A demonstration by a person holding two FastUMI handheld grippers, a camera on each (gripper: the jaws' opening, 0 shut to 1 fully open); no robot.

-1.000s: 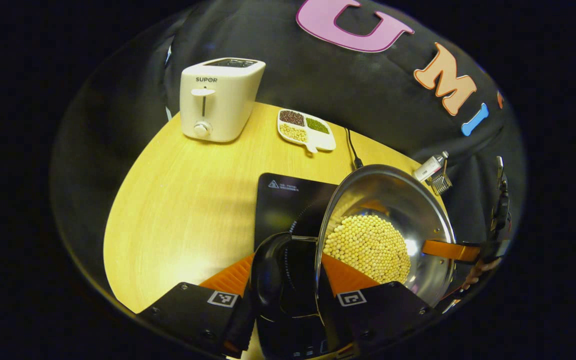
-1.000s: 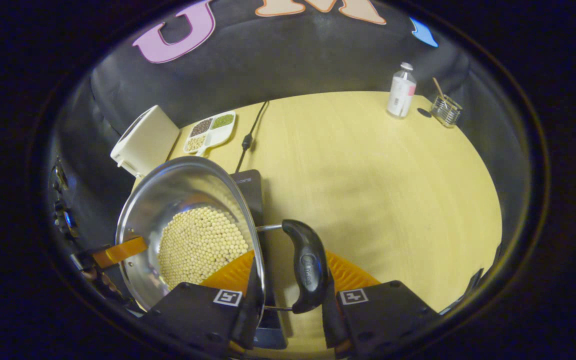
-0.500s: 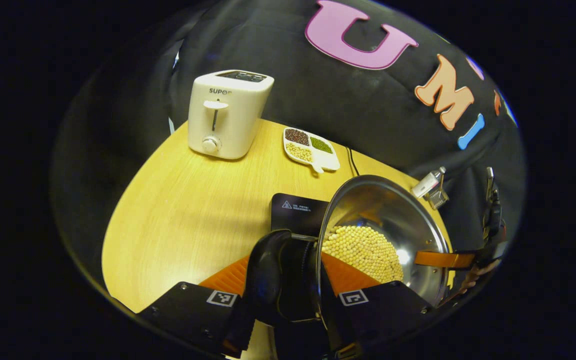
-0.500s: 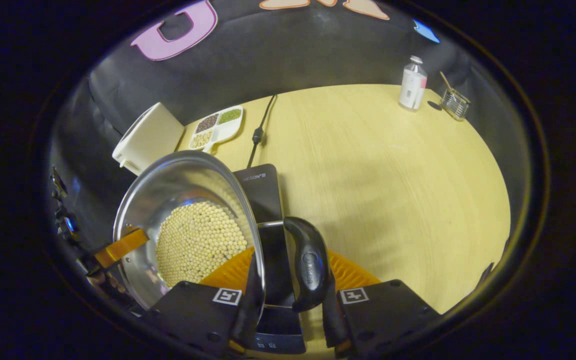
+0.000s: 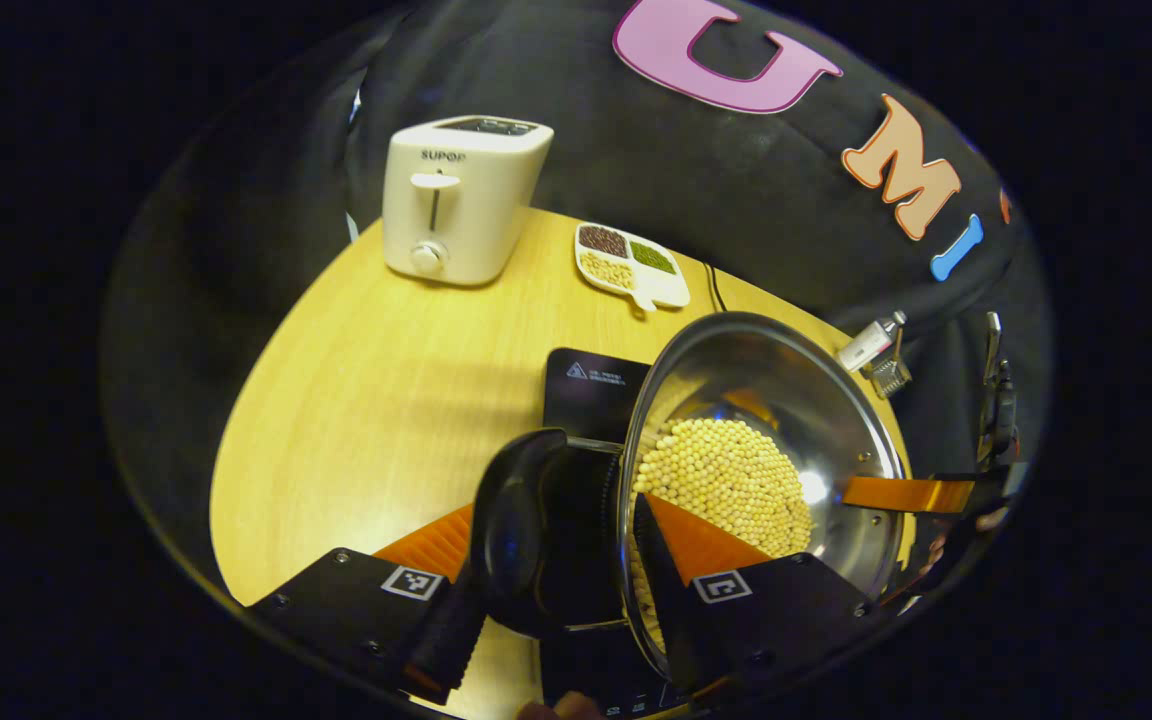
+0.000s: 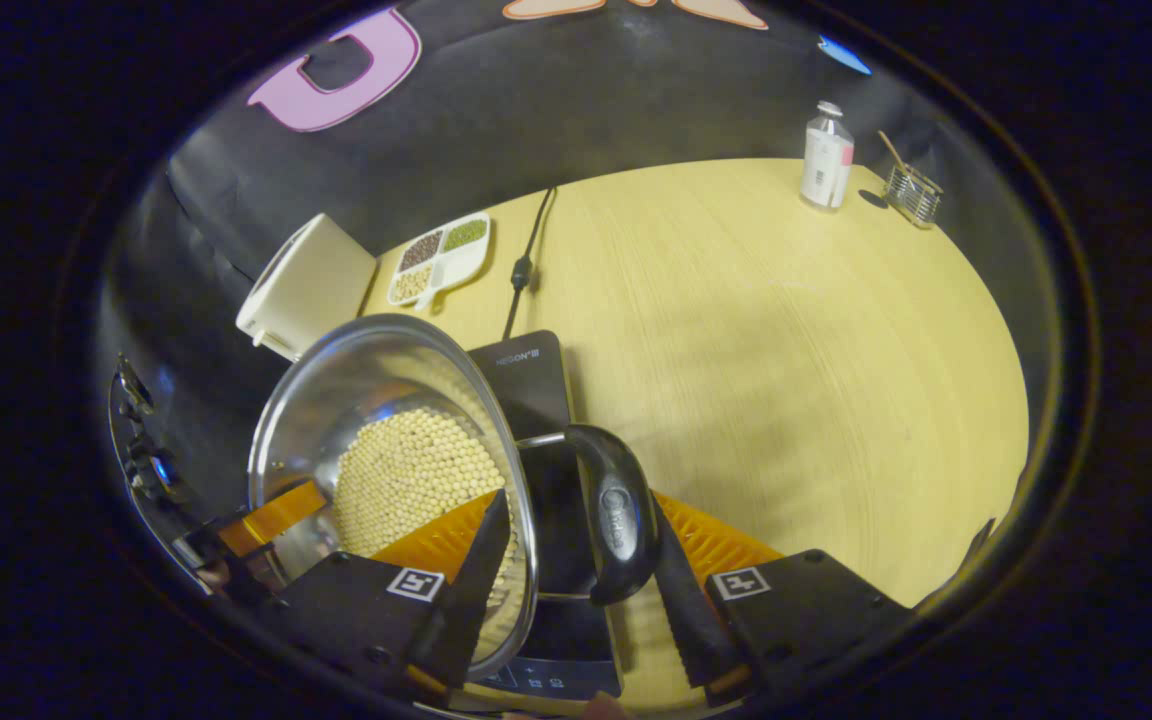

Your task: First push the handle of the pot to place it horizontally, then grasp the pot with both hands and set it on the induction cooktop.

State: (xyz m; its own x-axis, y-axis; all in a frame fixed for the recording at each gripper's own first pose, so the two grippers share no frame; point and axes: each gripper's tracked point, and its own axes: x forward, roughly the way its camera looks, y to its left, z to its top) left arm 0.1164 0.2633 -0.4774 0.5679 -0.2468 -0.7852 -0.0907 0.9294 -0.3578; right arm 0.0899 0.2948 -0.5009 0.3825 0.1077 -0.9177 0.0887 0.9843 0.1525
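The steel pot (image 5: 786, 400) holds soybeans (image 5: 726, 480) and stands over the black induction cooktop (image 5: 586, 385). My left gripper (image 5: 556, 505) is open. Its fingers straddle the pot's black side handle (image 5: 526, 530) and rim, with small gaps on both sides. In the right gripper view, my right gripper (image 6: 579, 495) is open too, astride the opposite black handle (image 6: 621, 510) and the rim of the pot (image 6: 356, 380). One finger of each gripper reaches inside the pot. The cooktop (image 6: 526, 375) shows under the handle. I cannot tell whether the pot's base touches it.
On the wooden table (image 6: 786, 350) a white toaster (image 5: 456, 200) and a divided dish of beans (image 5: 631, 262) stand at the back. The cooktop's power cord (image 6: 526, 250) runs toward the wall. A small bottle (image 6: 826, 155) and a wire holder (image 6: 911, 190) stand far right.
The pot has moved over the cooktop. Both grippers' fingers have spread apart and let go of the handles.
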